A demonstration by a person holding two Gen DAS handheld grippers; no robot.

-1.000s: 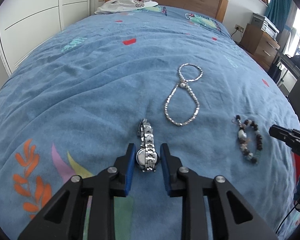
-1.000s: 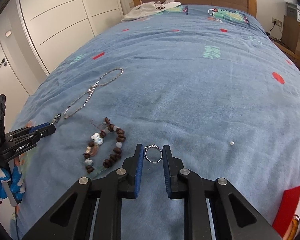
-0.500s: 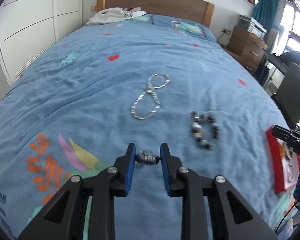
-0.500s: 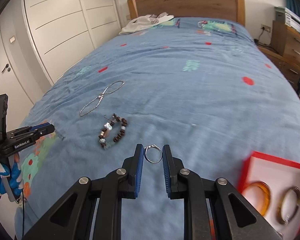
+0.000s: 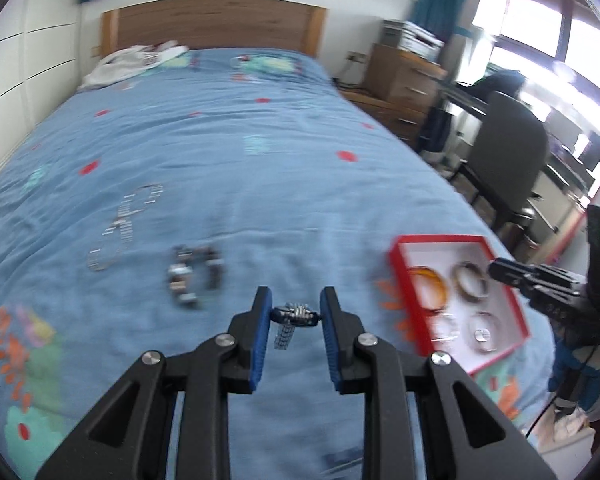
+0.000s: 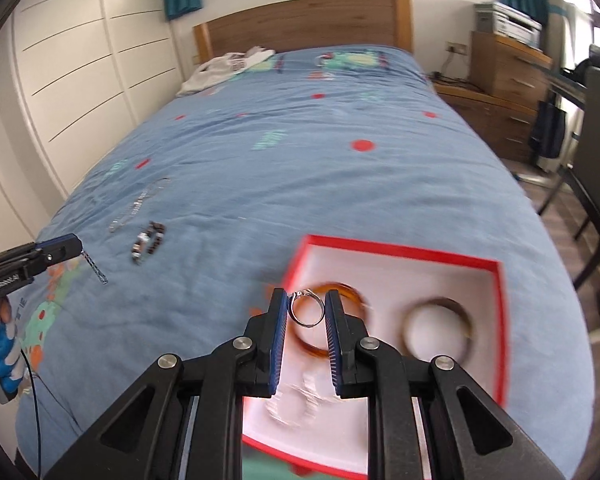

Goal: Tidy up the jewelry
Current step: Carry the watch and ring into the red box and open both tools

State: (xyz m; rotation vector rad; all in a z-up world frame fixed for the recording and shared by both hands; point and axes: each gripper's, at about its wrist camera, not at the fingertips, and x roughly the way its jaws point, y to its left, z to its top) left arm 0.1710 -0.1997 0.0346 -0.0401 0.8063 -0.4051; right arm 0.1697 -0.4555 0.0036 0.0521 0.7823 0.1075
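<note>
I have the left hand-held gripper (image 5: 294, 316) pinching the silver watch (image 5: 296, 315) by its case, its band dangling, above the blue bed (image 5: 260, 160) just left of the red box (image 5: 396, 258), while the right hand-held gripper (image 6: 307, 308) pinches the thin ring (image 6: 308, 308) over the box's near left corner. I judge the ring should go into bare white floor clear of the 2 bangles (image 6: 438, 330), lowered close before letting go. The watch should follow with its band gathered inside the rim.
</note>
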